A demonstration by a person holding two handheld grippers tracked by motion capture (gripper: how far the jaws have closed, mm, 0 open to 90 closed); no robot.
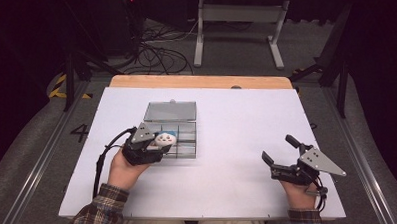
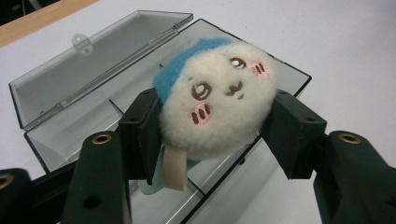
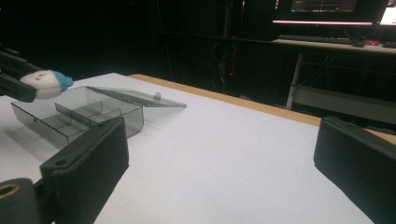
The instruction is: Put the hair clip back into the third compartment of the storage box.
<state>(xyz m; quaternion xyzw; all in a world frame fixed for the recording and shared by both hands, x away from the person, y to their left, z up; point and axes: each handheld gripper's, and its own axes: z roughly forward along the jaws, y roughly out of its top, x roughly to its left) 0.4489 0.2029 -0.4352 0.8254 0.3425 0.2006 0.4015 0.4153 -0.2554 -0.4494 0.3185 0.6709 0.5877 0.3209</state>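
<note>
We are clamping the round white-and-blue plush face toy (image 2: 217, 95) between the jaws of the left gripper (image 1: 153, 146), holding it just above the open, clear grey plastic compartment box (image 1: 185, 141), while our right gripper (image 1: 285, 155), well right of the box, is resting with jaws spread wide on the white table (image 1: 233, 193).

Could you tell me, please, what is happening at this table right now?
A person is working with a gripper in each hand at a white table. The left gripper is shut on a small round white plush toy with a blue cap, holding it over an open clear plastic compartment box whose lid lies flat behind it. The right gripper is open and holds nothing, off to the side of the box.
</note>
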